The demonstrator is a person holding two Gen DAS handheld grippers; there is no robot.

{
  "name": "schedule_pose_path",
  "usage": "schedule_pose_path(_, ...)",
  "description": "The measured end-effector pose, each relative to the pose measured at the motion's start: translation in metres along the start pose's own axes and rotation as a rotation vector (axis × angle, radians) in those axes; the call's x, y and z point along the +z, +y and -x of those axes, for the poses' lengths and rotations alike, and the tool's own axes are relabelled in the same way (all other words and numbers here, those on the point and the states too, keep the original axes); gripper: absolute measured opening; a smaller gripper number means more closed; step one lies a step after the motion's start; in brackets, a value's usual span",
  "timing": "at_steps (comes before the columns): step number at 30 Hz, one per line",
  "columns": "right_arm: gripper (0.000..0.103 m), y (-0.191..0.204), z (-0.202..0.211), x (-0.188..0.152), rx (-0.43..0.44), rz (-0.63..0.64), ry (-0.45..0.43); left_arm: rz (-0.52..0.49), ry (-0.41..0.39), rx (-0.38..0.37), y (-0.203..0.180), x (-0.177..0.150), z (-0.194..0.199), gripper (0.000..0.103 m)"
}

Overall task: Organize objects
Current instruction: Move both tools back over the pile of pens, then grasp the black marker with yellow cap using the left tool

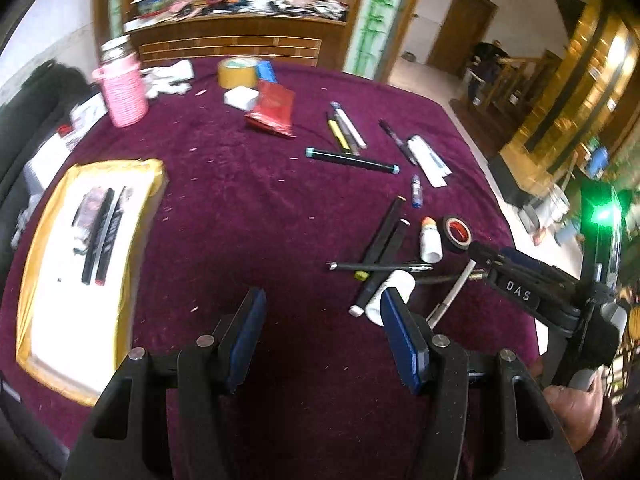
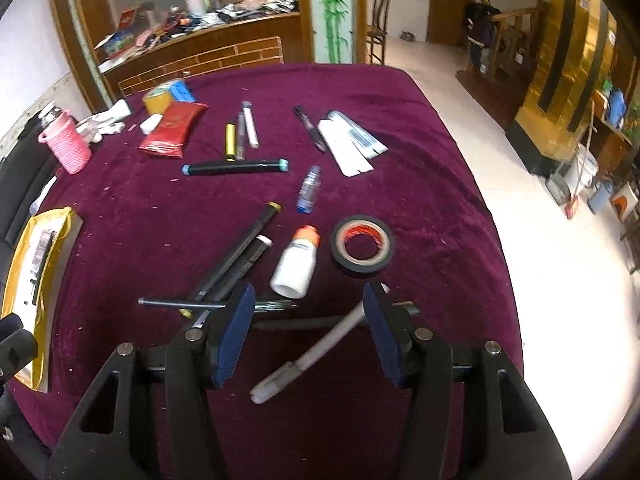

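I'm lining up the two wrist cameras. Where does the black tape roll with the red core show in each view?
Left wrist view: the black tape roll sits right of centre, just beyond the right gripper.
Right wrist view: the roll lies right of centre, beyond the open right gripper.
Shared landmark: the white bottle with the orange cap, just left of the roll in both.

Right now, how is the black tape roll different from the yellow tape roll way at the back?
The black tape roll is thin and dark, with a red inner ring; the yellow tape roll is thicker and tan-yellow. The black one lies near the right gripper, beside the white bottle; the yellow one sits at the table's far edge, against a blue object. Both lie flat on the purple cloth, untouched.
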State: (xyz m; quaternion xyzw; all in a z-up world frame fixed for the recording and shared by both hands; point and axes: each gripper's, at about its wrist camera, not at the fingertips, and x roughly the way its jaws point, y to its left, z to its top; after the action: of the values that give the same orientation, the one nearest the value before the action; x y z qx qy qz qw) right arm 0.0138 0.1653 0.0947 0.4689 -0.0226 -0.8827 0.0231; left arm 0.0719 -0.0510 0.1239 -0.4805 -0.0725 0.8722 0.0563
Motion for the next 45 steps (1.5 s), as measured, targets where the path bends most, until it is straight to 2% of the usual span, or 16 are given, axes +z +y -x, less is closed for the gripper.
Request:
schedule_pose_path(3,0.055,-0.024,-0.007,-0.002,-0.002,-0.061,0.031,-0.066,0.021,0.018,-0.012,0.005,-0.023,0.053)
schedule_pose_path(9,0.055,-0.070,-0.013,-0.014,-0.033,-0.172,0.071,-0.179,0.055,-0.008,-0.036,0.023,-0.075,0.053)
schedule_pose_path(14,0.055,-0.089,-0.010,-0.025,-0.046,-0.207,0.081,-0.285,0.063,-0.040,-0.056,0.042,-0.109,0.053)
schedule_pose_path(17,0.055,-0.098,-0.009,-0.032,-0.052,-0.220,0.089,-0.324,0.104,-0.057,-0.063,0.051,-0.137,0.053)
schedule_pose_path(20,0.055,-0.105,-0.008,-0.038,-0.059,-0.232,0.095,-0.347,0.159,-0.030,-0.063,0.055,-0.164,0.053)
schedule_pose_path(24,0.056,-0.115,-0.008,-0.042,-0.071,-0.252,0.100,-0.395,0.176,-0.067,-0.066,0.054,-0.175,0.056)
schedule_pose_path(27,0.056,-0.119,-0.011,-0.042,-0.070,-0.265,0.110,-0.456,0.169,-0.012,-0.067,0.048,-0.180,0.059)
schedule_pose_path(29,0.055,-0.118,-0.012,-0.041,-0.068,-0.257,0.108,-0.423,0.175,-0.013,-0.059,0.050,-0.181,0.059)
schedule_pose_path(30,0.055,-0.117,-0.011,-0.041,-0.069,-0.250,0.105,-0.393,0.177,-0.007,-0.054,0.053,-0.182,0.052)
schedule_pose_path(31,0.055,-0.116,-0.011,-0.040,-0.068,-0.245,0.103,-0.383,0.175,-0.002,-0.051,0.055,-0.180,0.039)
schedule_pose_path(33,0.056,-0.116,-0.012,-0.039,-0.069,-0.240,0.103,-0.369,0.174,0.007,-0.046,0.059,-0.179,0.027)
schedule_pose_path(37,0.056,-0.118,-0.015,-0.039,-0.070,-0.250,0.113,-0.321,0.185,-0.052,-0.036,0.062,-0.178,0.027)
schedule_pose_path(41,0.056,-0.119,-0.018,-0.039,-0.071,-0.251,0.116,-0.148,0.211,-0.210,-0.012,0.072,-0.178,0.030)
schedule_pose_path(42,0.056,-0.118,-0.018,-0.039,-0.071,-0.250,0.117,-0.115,0.208,-0.226,-0.005,0.074,-0.177,0.032)
schedule_pose_path(45,0.055,-0.117,-0.021,-0.038,-0.068,-0.253,0.123,-0.105,0.195,-0.177,0.003,0.078,-0.178,0.032)
